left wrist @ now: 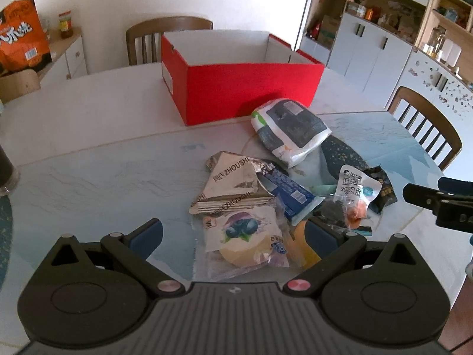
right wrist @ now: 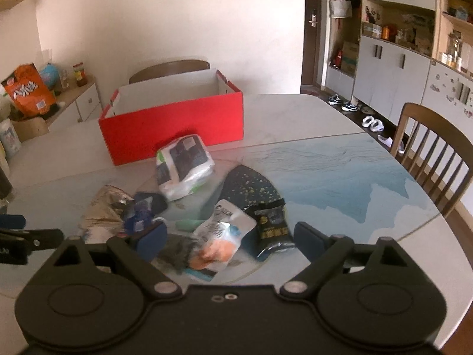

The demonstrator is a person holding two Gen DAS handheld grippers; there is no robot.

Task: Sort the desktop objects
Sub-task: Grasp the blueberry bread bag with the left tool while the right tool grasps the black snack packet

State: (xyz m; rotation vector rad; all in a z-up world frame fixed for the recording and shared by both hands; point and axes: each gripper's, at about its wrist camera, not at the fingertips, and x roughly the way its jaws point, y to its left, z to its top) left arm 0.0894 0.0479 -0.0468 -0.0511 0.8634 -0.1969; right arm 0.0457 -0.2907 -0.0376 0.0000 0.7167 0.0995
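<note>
A pile of snack packets lies on the table in front of an open red box [left wrist: 245, 88], which also shows in the right wrist view [right wrist: 174, 124]. My left gripper [left wrist: 233, 236] is open, its fingers either side of a blueberry pastry packet [left wrist: 245, 236]. Beyond it lie a silver foil pack [left wrist: 230, 183], a blue packet [left wrist: 292, 195] and a white tissue pack [left wrist: 292, 127]. My right gripper [right wrist: 230, 239] is open over a chicken sausage packet [right wrist: 220, 236], next to a black packet [right wrist: 272, 227]. The tissue pack [right wrist: 183, 165] lies farther back.
Wooden chairs stand behind the box [left wrist: 168, 38] and at the right [left wrist: 425, 124]. An orange bag [left wrist: 23, 35] sits on a side cabinet at the left. White cabinets and shelves [right wrist: 393, 82] line the right wall. A dark cup [left wrist: 6, 171] stands at the table's left edge.
</note>
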